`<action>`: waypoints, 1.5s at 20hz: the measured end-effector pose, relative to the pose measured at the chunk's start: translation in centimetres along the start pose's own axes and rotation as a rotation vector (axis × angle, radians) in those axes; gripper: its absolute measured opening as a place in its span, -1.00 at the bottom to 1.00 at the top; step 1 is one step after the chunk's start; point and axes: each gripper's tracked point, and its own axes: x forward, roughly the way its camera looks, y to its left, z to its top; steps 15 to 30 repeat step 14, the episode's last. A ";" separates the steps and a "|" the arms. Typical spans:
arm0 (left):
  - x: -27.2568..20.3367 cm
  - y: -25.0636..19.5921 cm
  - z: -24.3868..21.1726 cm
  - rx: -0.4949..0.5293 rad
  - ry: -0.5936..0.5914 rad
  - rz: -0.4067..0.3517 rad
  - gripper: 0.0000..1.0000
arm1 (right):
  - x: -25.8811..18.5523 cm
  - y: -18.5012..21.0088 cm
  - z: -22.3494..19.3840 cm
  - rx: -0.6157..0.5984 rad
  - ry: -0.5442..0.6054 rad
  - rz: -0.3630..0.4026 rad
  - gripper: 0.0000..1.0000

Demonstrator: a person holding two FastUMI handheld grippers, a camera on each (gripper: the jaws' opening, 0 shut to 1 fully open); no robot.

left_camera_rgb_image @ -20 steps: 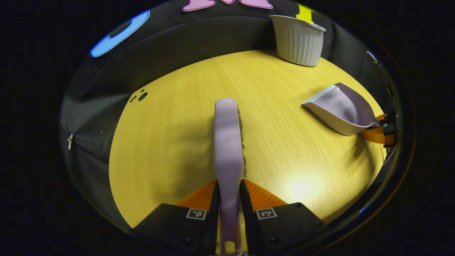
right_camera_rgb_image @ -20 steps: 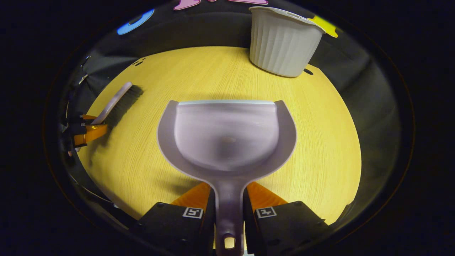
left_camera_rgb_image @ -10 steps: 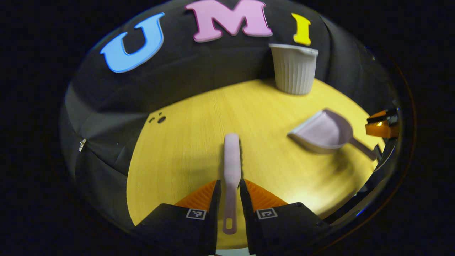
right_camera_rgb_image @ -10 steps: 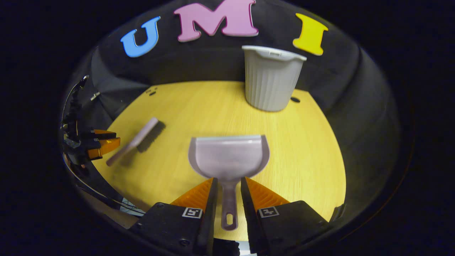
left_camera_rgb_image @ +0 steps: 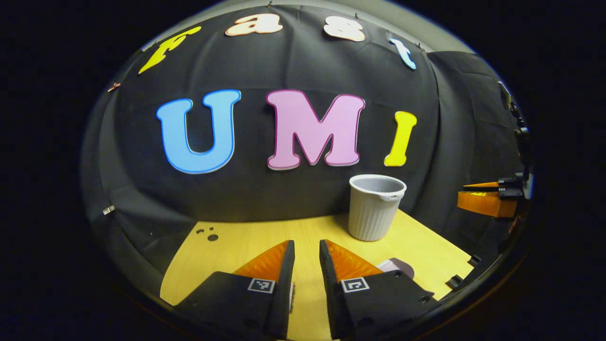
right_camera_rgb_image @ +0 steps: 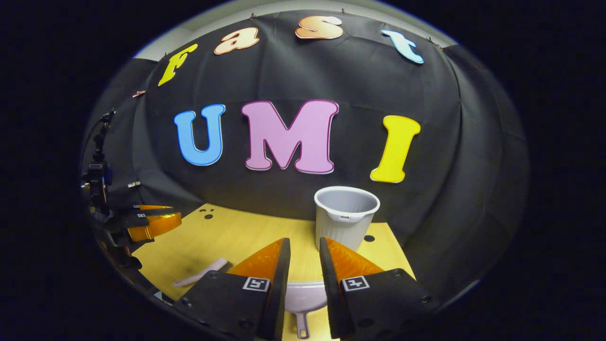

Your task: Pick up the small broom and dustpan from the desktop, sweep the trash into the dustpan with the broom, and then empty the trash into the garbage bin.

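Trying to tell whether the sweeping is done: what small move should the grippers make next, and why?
Probably just draw both grippers away and stop. The broom and dustpan lie on the desktop, no trash shows on the part in view, and the left gripper and right gripper hang above with nothing between their fingers. What the bin holds cannot be told.

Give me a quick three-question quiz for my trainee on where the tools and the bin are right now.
1. True or false: the right gripper is clamped on the dustpan.
2. Where does the broom lie? A between the left gripper's fingers; B on the desktop; C inside the dustpan.
3. Fill in: the garbage bin stands ____ (upright / tipped over).
Key: 1 false; 2 B; 3 upright.
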 end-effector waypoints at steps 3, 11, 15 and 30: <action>0.1 -0.2 1.4 0.009 -0.020 -0.010 -0.28 | 0.4 -1.1 1.0 0.004 -0.021 -0.030 -0.26; -1.0 0.7 1.5 0.009 -0.017 0.038 -0.27 | -0.1 -0.4 0.1 -0.007 -0.020 -0.003 -0.25; -1.7 0.7 0.7 -0.013 0.013 0.049 -0.28 | -0.2 0.2 -0.3 -0.010 -0.012 0.019 -0.25; -1.7 0.7 0.7 -0.013 0.013 0.049 -0.28 | -0.2 0.2 -0.3 -0.010 -0.012 0.019 -0.25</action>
